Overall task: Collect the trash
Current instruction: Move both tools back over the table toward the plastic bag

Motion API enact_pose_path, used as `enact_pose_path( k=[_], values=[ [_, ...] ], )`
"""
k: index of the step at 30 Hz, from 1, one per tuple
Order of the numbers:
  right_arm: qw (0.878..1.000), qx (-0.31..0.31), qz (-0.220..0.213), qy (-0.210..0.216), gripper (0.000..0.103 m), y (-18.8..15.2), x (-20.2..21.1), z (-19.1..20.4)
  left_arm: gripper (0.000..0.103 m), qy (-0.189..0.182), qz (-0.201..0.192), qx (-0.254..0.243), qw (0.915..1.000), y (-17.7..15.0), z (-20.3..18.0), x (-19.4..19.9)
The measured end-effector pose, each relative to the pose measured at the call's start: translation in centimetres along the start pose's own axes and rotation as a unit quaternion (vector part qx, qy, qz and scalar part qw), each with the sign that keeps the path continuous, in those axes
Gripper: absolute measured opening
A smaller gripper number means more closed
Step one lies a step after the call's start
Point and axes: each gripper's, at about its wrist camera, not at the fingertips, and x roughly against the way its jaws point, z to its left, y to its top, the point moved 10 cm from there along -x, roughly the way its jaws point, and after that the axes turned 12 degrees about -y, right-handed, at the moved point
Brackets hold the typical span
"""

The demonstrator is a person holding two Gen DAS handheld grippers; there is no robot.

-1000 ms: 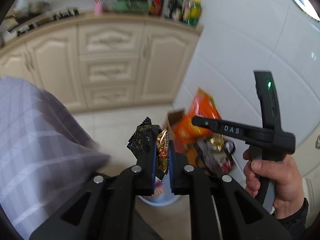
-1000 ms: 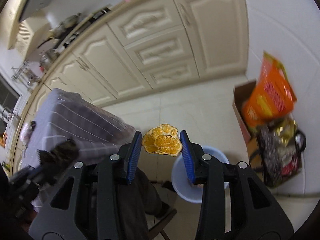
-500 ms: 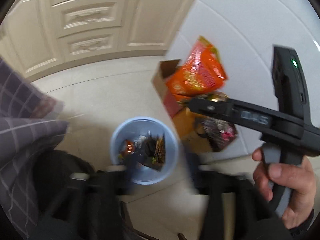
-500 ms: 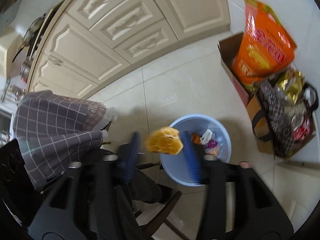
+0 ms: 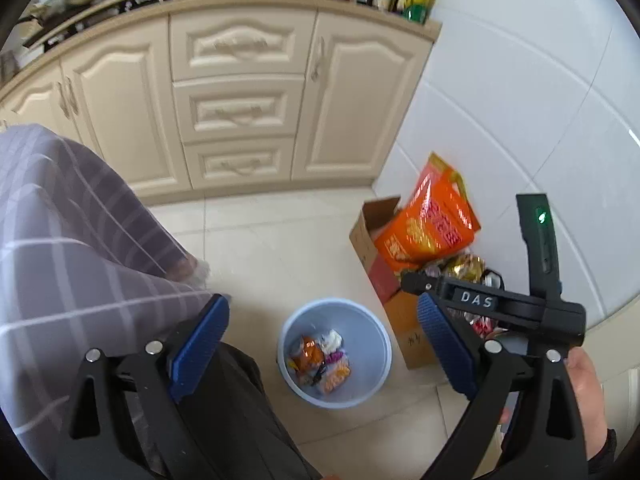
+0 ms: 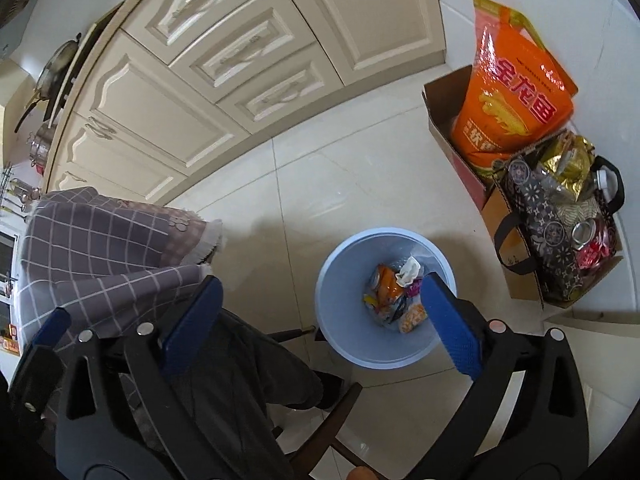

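Observation:
A light blue bin (image 5: 376, 344) (image 6: 332, 312) stands on the floor below both grippers, with a heap of wrappers and orange peel (image 5: 320, 360) (image 6: 394, 294) in its bottom. My left gripper (image 5: 322, 340) hangs above it, its jaws still opening, nothing between the blue pads (image 5: 200, 344). My right gripper (image 6: 316, 312) is also over the bin, jaws opening wide with nothing between them. In the left wrist view the right gripper's body (image 5: 500, 304) shows at the right, held by a hand (image 5: 588, 396).
A table under a grey checked cloth (image 5: 60, 260) (image 6: 100, 240) is at the left, with a dark chair (image 6: 248, 384) below. A cardboard box (image 6: 516, 216) holding an orange bag (image 6: 508, 92) and a patterned tote stands right of the bin. Cream cabinets (image 5: 236, 108) line the back.
Both grippers opened. The dark and red wrappers left the left gripper and the orange peel left the right one; all now lie in the bin. Both views tipped down toward the bin.

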Motion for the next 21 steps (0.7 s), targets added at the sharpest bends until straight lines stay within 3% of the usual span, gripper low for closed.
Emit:
enact_pose_path(
  k=[9,21],
  values=[
    [0.998,0.030,-0.048,0.032,0.097,1.7,5.3,5.0,0.095,0.025,-0.087,-0.012,0.9959,3.3,-0.3,7.8],
    [0.982,0.123,-0.111,0.093,0.097,2.3,13.3,16.4,0.095,0.073,-0.176,-0.014,0.9816,5.2,2.7,17.8]
  ],
)
